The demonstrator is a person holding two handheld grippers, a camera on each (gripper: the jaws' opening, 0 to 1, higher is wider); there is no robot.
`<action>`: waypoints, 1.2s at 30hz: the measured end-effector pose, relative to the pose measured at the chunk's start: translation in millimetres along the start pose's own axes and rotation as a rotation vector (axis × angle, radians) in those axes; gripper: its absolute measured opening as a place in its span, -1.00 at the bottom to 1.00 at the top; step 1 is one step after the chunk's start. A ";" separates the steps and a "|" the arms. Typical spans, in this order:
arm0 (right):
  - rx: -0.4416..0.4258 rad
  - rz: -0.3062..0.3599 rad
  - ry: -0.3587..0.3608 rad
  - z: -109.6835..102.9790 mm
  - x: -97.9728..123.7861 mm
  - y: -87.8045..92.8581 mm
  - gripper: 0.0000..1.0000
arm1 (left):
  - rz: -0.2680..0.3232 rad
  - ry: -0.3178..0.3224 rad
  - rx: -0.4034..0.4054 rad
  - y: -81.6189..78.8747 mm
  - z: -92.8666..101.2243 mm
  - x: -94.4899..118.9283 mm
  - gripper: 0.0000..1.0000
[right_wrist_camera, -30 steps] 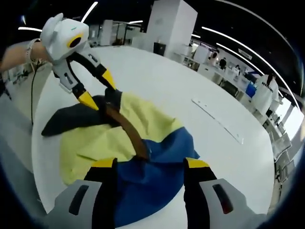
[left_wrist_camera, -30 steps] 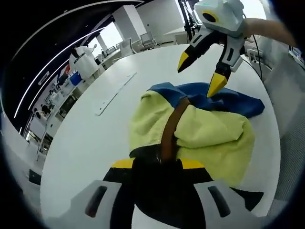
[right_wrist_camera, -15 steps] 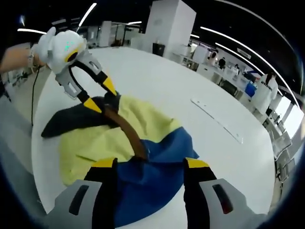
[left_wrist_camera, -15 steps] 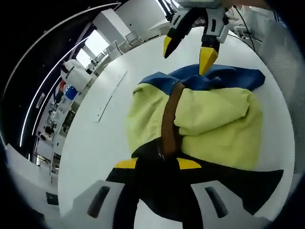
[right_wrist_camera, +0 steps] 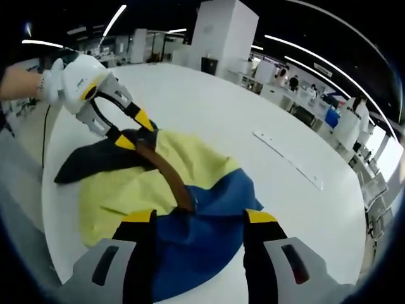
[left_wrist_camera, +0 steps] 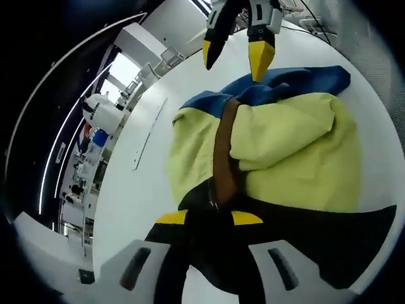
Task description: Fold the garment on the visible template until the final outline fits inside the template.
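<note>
A crumpled garment [left_wrist_camera: 285,145] of yellow, blue and black cloth with a brown strip lies on the white table [left_wrist_camera: 133,196]. My left gripper [left_wrist_camera: 209,218] stands open astride its black end, with the brown strip running away between the jaws. In the right gripper view, that left gripper [right_wrist_camera: 134,131] hangs tilted over the black end of the garment [right_wrist_camera: 126,183]. My right gripper [right_wrist_camera: 199,216] is open with blue cloth between its jaws. From the left gripper view, the right gripper [left_wrist_camera: 234,56] hovers just over the blue edge.
A thin flat white strip [left_wrist_camera: 149,133] lies on the table beyond the garment, also the strip [right_wrist_camera: 288,158] in the right gripper view. A person's hand [right_wrist_camera: 19,82] holds the left gripper. Desks, chairs and people in white shirts stand far behind. The table edge [right_wrist_camera: 57,253] curves close.
The left gripper has tilted and dropped closer over the black end. The right gripper's tips have lifted slightly off the blue cloth. The garment itself lies as before.
</note>
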State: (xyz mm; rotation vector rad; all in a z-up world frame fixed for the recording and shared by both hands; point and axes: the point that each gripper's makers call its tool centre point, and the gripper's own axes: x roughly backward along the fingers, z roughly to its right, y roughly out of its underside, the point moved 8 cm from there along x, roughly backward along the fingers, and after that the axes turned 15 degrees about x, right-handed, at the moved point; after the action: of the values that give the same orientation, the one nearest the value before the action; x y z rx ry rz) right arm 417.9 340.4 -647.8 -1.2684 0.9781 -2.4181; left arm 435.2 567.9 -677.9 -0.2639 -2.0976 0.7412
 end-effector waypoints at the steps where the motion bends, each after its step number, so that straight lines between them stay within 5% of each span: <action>1: 0.000 -0.001 -0.001 0.0 -0.2 0.2 0.08 | 0.002 -0.002 -0.002 -0.2 -0.1 0.2 -0.60; 20: 0.024 -0.016 0.002 1.8 -2.9 3.8 -0.05 | 0.040 -0.016 0.004 -6.2 -2.3 7.5 -0.92; 36: 0.138 -0.010 0.002 -0.9 -15.4 4.2 -0.30 | 0.063 -0.032 0.228 -12.8 -14.9 15.9 -1.00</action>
State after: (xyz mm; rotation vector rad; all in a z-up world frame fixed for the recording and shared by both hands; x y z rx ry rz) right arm 425.9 345.1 -660.8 -1.2264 0.7916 -2.4475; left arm 438.5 570.7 -653.0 -0.1941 -2.0204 1.0193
